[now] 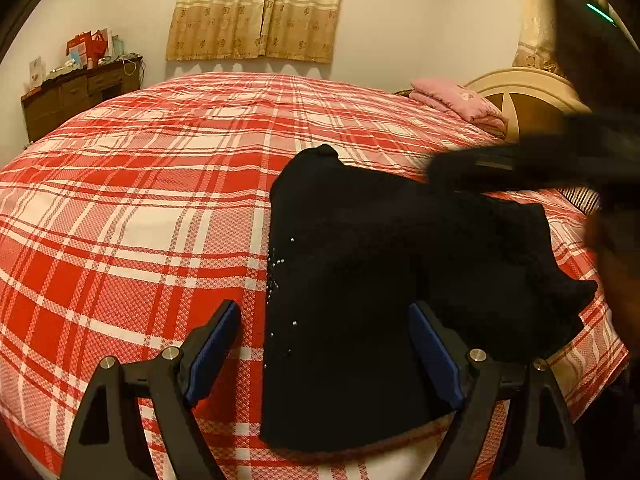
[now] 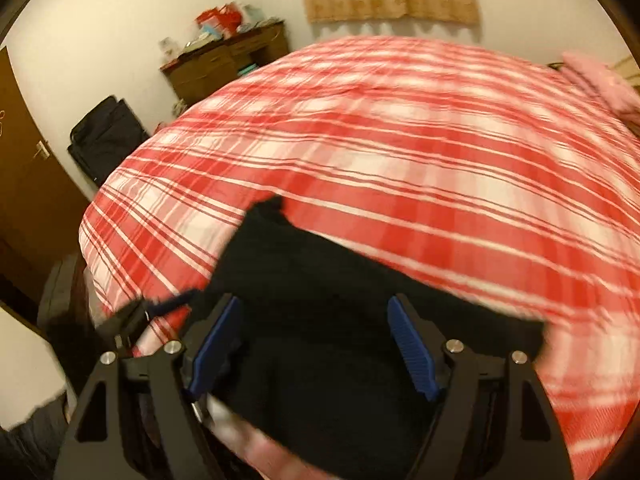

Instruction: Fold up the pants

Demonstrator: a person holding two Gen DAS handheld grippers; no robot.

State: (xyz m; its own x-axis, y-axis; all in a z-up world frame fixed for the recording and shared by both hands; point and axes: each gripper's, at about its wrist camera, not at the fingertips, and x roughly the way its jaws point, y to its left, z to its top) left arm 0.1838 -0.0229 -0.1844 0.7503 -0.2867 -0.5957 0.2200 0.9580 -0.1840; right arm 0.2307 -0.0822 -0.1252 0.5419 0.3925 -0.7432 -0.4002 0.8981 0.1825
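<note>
The black pants lie folded in a compact bundle on the red and white plaid bed. My left gripper is open above the near left edge of the pants, its blue pads apart and holding nothing. My right gripper shows as a dark blur over the far right part of the bundle. In the right wrist view the right gripper is open over the pants, empty. That view is motion-blurred. The left gripper shows at lower left there.
A folded pink blanket lies by the cream headboard. A brown dresser with clutter stands against the far wall. A black suitcase and a brown door are beside the bed.
</note>
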